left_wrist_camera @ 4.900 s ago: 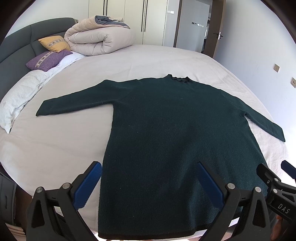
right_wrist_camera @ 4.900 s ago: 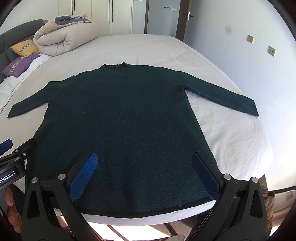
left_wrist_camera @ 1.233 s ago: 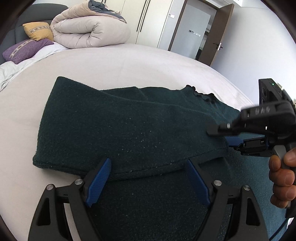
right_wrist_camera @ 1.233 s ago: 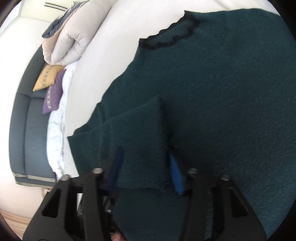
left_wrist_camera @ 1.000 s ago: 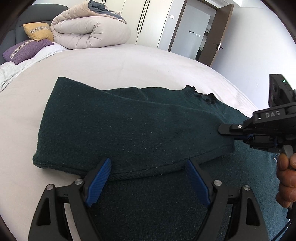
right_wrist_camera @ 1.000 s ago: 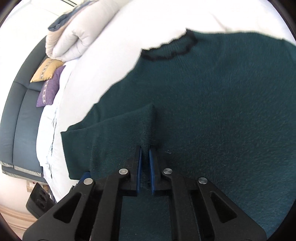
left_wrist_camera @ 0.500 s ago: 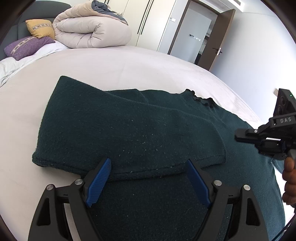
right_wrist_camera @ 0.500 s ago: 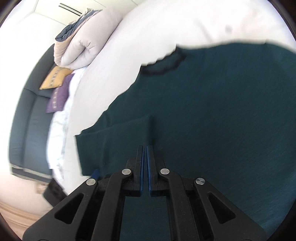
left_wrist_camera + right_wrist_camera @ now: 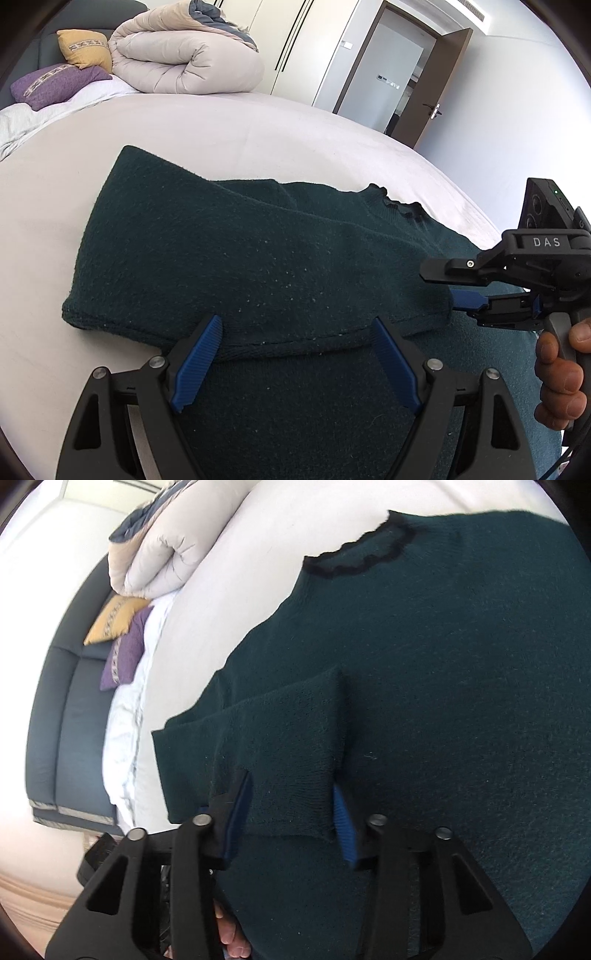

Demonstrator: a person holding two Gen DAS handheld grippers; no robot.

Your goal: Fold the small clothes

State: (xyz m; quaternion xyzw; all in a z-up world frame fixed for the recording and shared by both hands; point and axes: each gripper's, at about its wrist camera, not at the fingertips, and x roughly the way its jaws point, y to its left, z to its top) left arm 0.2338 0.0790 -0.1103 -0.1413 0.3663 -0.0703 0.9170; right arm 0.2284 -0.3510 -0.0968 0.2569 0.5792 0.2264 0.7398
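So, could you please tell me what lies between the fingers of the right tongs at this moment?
The cuff end of the folded sleeve of the green sweater lies there as the right tongs open, seen in the right wrist view.

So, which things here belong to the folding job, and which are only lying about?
Job: dark green sweater, its folded-in sleeve, left gripper, right gripper with jaws opening around the sleeve end.
Lying about: rolled duvet, yellow cushion, purple cushion.

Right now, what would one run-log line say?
dark green knit sweater: sleeve folded across body | right gripper: opening around cuff | left gripper: open, hovering
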